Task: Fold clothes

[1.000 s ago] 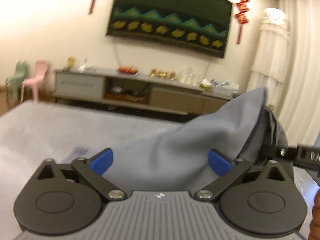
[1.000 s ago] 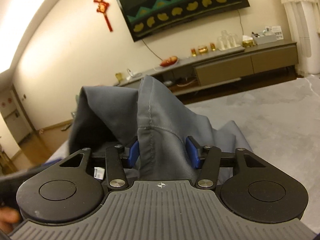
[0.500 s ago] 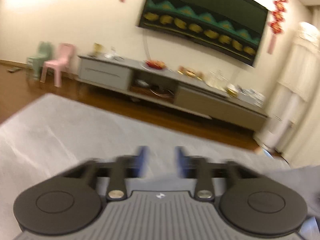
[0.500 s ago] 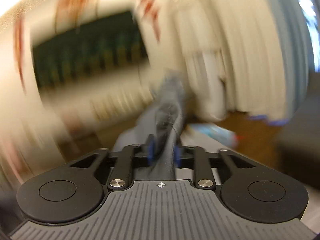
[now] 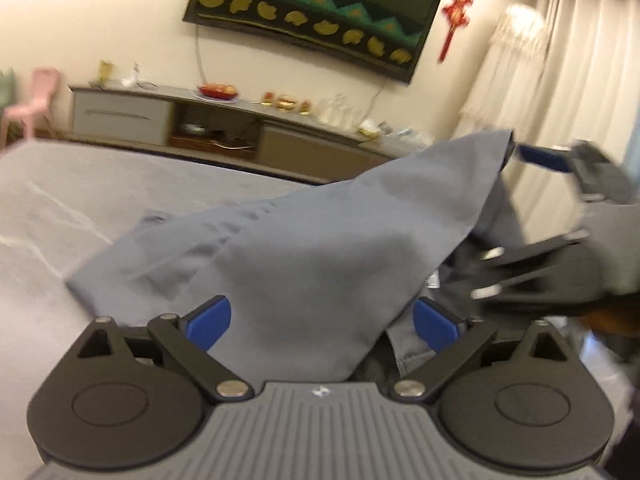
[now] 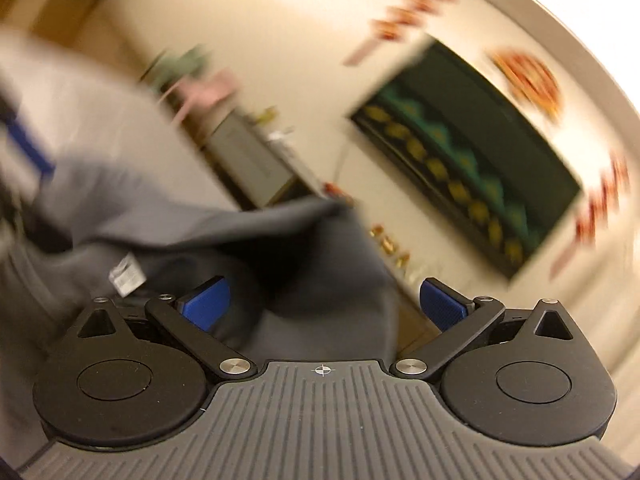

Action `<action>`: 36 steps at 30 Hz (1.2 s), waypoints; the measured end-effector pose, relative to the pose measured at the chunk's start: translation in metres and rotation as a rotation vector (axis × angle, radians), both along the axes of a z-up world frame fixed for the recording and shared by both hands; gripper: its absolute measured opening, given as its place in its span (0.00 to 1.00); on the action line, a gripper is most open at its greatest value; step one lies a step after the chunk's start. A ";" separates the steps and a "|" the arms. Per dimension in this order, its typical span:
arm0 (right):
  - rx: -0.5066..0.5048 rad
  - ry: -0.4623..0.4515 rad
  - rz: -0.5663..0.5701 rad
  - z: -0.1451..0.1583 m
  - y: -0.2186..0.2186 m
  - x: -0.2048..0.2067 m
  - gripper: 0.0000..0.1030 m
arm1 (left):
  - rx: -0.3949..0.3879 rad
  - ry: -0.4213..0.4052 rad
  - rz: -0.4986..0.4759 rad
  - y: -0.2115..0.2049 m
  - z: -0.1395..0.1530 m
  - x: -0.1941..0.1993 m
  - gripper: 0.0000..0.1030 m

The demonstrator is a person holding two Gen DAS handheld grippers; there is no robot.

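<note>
Nearest the left wrist camera, the left gripper (image 5: pixel 322 318) has just been spreading its jaws and they now stand wide apart, with the grey garment (image 5: pixel 304 248) lying between the blue pads but pressed by neither. The right gripper (image 6: pixel 324 306) has likewise just sprung wide; cloth sits in its gap too, loose, a white label (image 6: pixel 127 279) hanging near its left pad. There is one garment, two grippers, and neither has a grip. From the left gripper the cloth runs forward and to the right, its long axis rising from a low, flat end on the grey surface (image 5: pixel 52 216) up to a peak at the far right, just beside a blue pad of the right gripper as the left view shows it. That peak looks unsupported, so I judge it will slump. The right gripper is nearer the high end, the left nearer the low spread part, toward the surface's near edge. Beyond stands one long cabinet (image 5: pixel 224 128), and one dark wall hanging (image 5: pixel 312 20).
</note>
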State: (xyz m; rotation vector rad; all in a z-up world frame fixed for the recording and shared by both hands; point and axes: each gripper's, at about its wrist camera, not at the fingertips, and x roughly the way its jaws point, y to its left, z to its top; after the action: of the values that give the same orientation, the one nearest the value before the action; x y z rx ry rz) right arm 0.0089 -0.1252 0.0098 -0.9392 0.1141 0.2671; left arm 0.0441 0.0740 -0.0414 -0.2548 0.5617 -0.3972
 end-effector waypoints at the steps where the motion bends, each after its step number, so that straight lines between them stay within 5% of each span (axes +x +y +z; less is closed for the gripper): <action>1: -0.092 -0.021 0.020 -0.006 0.013 0.010 0.95 | -0.044 0.012 -0.027 0.004 -0.003 0.000 0.98; 3: -0.265 -0.067 0.060 -0.018 0.038 0.028 0.88 | -0.105 0.043 -0.066 0.007 -0.003 0.006 0.98; 4: -0.317 -0.074 0.085 -0.020 0.051 0.029 0.73 | -0.119 0.043 -0.078 0.007 -0.002 0.006 0.98; 5: -0.292 -0.037 0.099 -0.009 0.059 0.033 0.06 | -0.112 0.028 -0.081 0.005 -0.001 0.004 0.98; 6: -0.218 0.023 0.101 0.011 0.064 0.040 0.00 | -0.105 0.013 -0.084 0.004 0.000 0.003 0.98; 7: -0.092 0.057 0.100 0.035 0.062 0.044 0.00 | -0.095 -0.002 -0.085 0.003 0.002 0.001 0.98; 10: 0.497 0.064 0.029 0.117 0.004 0.036 0.00 | -0.036 -0.044 -0.084 -0.004 0.002 -0.007 1.00; 12: 0.805 0.061 -0.062 0.136 -0.056 0.022 0.00 | 0.003 -0.053 -0.095 -0.013 -0.002 -0.010 1.00; 14: 0.981 0.042 -0.219 0.119 -0.114 0.008 0.00 | 0.052 -0.060 -0.086 -0.023 -0.007 -0.009 1.00; 17: 1.093 0.084 -0.468 0.066 -0.186 -0.009 0.00 | 0.104 -0.053 -0.057 -0.037 -0.016 0.000 1.00; 21: 1.309 0.270 -0.759 -0.033 -0.265 -0.033 0.07 | 0.153 0.007 0.004 -0.050 -0.025 0.019 1.00; 23: 1.410 0.389 -0.809 -0.061 -0.289 -0.031 0.14 | 0.170 0.040 0.038 -0.055 -0.029 0.029 1.00; 25: 1.323 0.387 -0.761 -0.057 -0.279 -0.028 0.32 | 0.160 0.058 0.076 -0.054 -0.027 0.033 1.00; 26: 1.228 0.344 -0.738 -0.052 -0.265 -0.031 0.52 | 0.154 0.068 0.095 -0.053 -0.026 0.035 1.00; 27: 1.103 0.295 -0.707 -0.045 -0.247 -0.038 0.73 | 0.149 0.077 0.113 -0.052 -0.025 0.035 1.00; 29: 0.781 0.174 -0.615 -0.032 -0.198 -0.055 0.92 | 0.136 0.096 0.147 -0.043 -0.026 0.030 1.00; 33: 0.260 0.034 -0.394 -0.038 -0.099 -0.054 0.93 | 0.182 0.082 0.149 -0.039 -0.015 0.031 1.00; 36: 0.130 0.031 -0.220 -0.035 -0.050 -0.054 0.94 | 0.206 0.082 0.142 -0.036 -0.014 0.033 1.00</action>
State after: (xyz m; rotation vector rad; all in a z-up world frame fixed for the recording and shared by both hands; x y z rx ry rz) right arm -0.0453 -0.1750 -0.0253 -0.7859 0.2243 0.0844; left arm 0.0773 0.0375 -0.0552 -0.1123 0.6565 -0.1897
